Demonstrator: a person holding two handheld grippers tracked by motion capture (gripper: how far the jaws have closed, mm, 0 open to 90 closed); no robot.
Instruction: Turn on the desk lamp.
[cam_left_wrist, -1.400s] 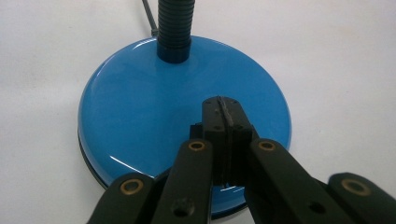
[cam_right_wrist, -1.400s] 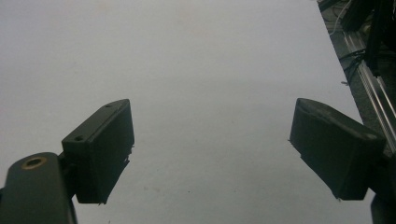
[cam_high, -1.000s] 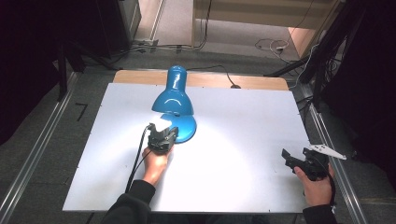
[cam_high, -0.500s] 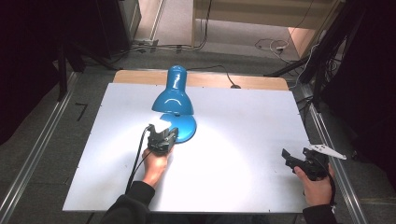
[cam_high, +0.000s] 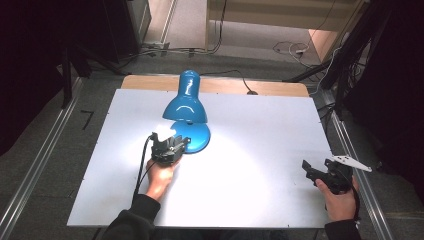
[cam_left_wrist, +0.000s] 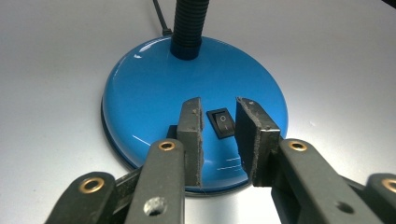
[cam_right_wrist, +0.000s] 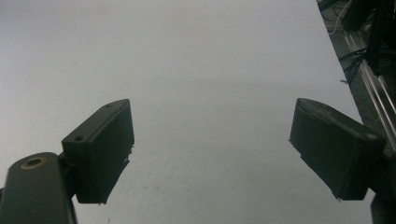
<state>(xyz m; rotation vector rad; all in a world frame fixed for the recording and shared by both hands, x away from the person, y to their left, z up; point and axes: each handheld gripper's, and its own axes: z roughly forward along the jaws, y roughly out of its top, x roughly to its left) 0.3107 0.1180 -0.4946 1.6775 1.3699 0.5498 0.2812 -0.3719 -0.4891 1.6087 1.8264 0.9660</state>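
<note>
My left claw (cam_left_wrist: 218, 140) hangs over the near edge of the lamp's round blue base (cam_left_wrist: 144, 98), its two jaws standing a narrow gap apart and closed on nothing; straight ahead between them, on the base, sits the small black rocker switch (cam_left_wrist: 221, 124); whether the jaw tips touch the base I cannot tell; just beyond the switch the black ribbed neck (cam_left_wrist: 189, 23) rises out of the base, and a thin black cord (cam_left_wrist: 159, 16) runs away behind it over the white table (cam_left_wrist: 336, 60); from above, my left claw (cam_high: 169, 145) lies at the near left rim of the base (cam_high: 197, 137), with the blue lamp shade (cam_high: 185, 102) leaning over just beyond it and a bright pool of light on the table around my left hand (cam_high: 159, 177); my right claw (cam_right_wrist: 212, 149) is well apart from the lamp, out at the near right edge of the table (cam_high: 260, 130), jaws spread wide with only bare white tabletop (cam_right_wrist: 210, 70) between them; my right hand (cam_high: 340, 200) holds it there, gripping nothing.
</note>
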